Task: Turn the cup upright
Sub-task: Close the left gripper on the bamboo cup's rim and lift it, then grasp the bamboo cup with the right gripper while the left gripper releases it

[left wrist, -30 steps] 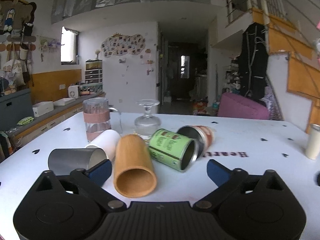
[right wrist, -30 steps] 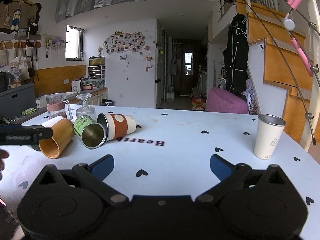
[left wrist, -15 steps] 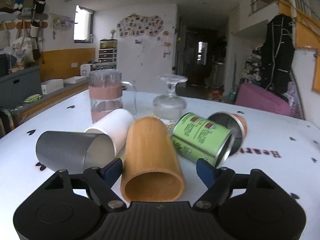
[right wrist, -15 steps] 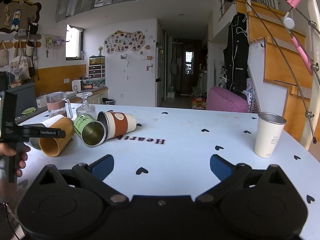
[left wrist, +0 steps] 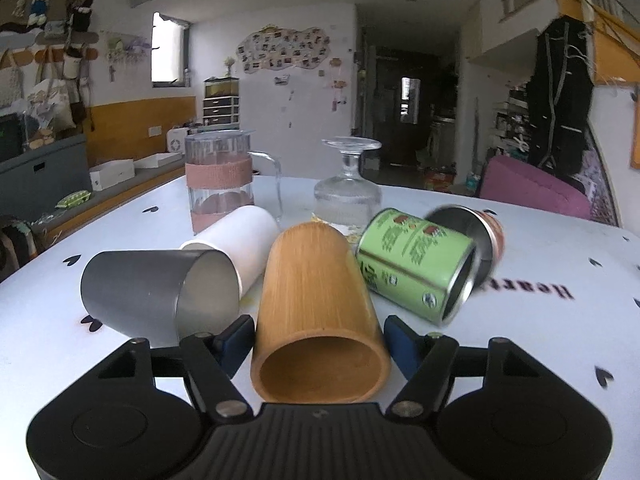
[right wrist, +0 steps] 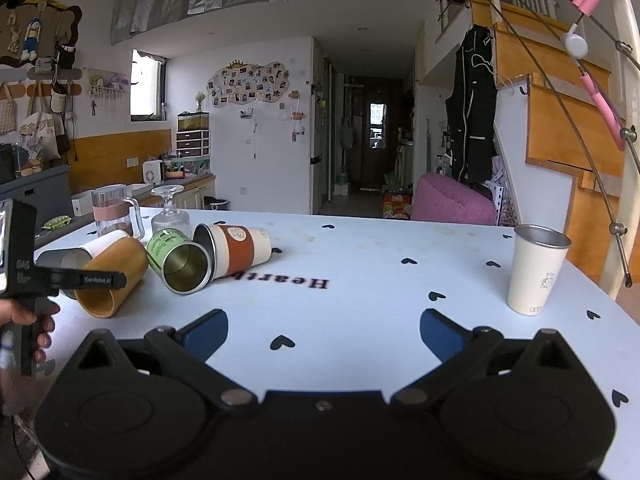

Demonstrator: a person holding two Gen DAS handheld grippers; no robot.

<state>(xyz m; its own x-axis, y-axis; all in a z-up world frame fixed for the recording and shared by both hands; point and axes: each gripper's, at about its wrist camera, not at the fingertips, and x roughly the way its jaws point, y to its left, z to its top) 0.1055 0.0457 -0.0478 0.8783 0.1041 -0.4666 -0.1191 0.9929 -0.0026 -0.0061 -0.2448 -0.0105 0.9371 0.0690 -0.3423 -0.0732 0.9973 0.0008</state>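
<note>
left wrist view: the left gripper [left wrist: 320, 340] has closed in since a second ago, when its blue pads stood wide and short of the cups; its fingers [left wrist: 236, 338] now flank the mouth end of the bamboo cup [left wrist: 316, 304], pads right at the walls, though firm contact cannot be confirmed. the bamboo cup lies on its side on the white table [left wrist: 540, 320], mouth toward the camera, larger in frame than before. left of it lies a grey metal cup [left wrist: 152, 292], also on its side, with a white cup [left wrist: 244, 236] behind; right of it a green tin cup [left wrist: 412, 264] and a brown-sleeved cup [left wrist: 480, 232], both tipped over and blurred. behind stand a glass mug with pink band [left wrist: 220, 184] and an inverted stemmed glass [left wrist: 348, 188]. right wrist view: the right gripper [right wrist: 324, 328] hovers over bare table, jaws spread wide, gripping nothing, much as a second earlier. this view alone shows a steel-rimmed white cup [right wrist: 536, 272] upright far to the right, well apart from the cluster, and the person's hand [right wrist: 28, 320] on the left tool's handle, its finger reaching across the bamboo cup [right wrist: 112, 280].
</note>
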